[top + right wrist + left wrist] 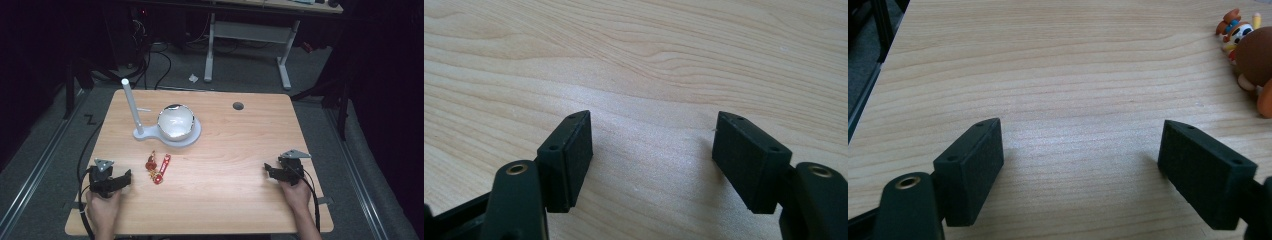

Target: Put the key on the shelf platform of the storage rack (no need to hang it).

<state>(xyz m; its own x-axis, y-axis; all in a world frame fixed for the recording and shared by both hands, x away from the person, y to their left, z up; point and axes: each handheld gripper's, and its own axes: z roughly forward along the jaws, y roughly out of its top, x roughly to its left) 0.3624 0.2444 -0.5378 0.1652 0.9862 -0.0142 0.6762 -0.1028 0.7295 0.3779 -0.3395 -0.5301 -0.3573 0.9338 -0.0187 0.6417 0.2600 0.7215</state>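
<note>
My left gripper (127,176) rests low on the wooden table (225,165) at the front left, open with bare wood between its jaws (1080,150). A small red and brown toy figure (150,163) lies just beyond it to the right, next to a red strap-like piece (162,169); that figure (1250,55) sits at the right edge of the left gripper view. My right gripper (267,169) rests at the front right, open over bare wood (654,145).
A shiny white bowl (175,121) sits on a pale round base (192,137) with an upright white post (131,106) at the back left. A round cable hole (238,106) marks the back of the table. Floor and desk legs lie beyond.
</note>
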